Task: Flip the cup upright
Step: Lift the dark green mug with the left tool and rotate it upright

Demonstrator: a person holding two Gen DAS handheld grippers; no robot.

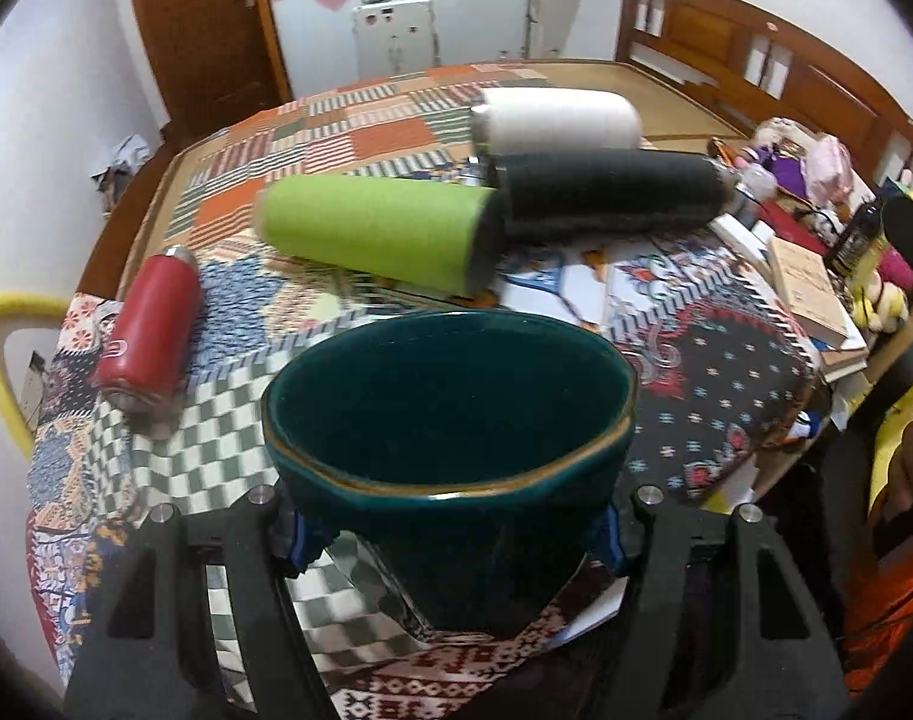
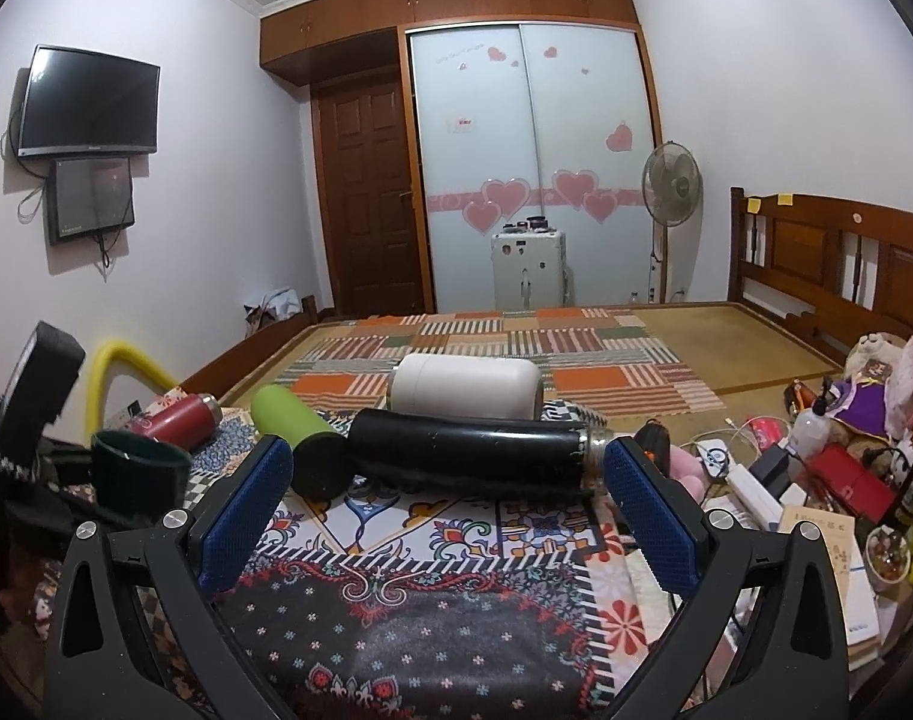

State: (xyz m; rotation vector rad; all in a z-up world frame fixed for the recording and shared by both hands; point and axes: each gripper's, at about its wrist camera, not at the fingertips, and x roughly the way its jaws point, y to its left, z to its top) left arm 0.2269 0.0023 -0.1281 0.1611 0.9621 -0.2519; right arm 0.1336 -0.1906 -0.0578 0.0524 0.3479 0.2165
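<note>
A dark green cup (image 1: 450, 414) with a gold rim is held mouth up between the blue pads of my left gripper (image 1: 450, 540), just above the patterned cloth. The same cup (image 2: 138, 468) shows at the left of the right wrist view, with the left gripper's body behind it. My right gripper (image 2: 450, 516) is open and empty, low over the cloth, with its blue pads (image 2: 246, 510) wide apart. A black flask (image 2: 474, 456) lies on its side just beyond its fingertips.
Several flasks lie on their sides on the cloth: red (image 1: 150, 336), lime green (image 1: 378, 234), black (image 1: 612, 192) and white (image 1: 558, 120). Books and clutter (image 1: 810, 288) crowd the table's right edge. A yellow chair back (image 1: 0, 360) stands at the left.
</note>
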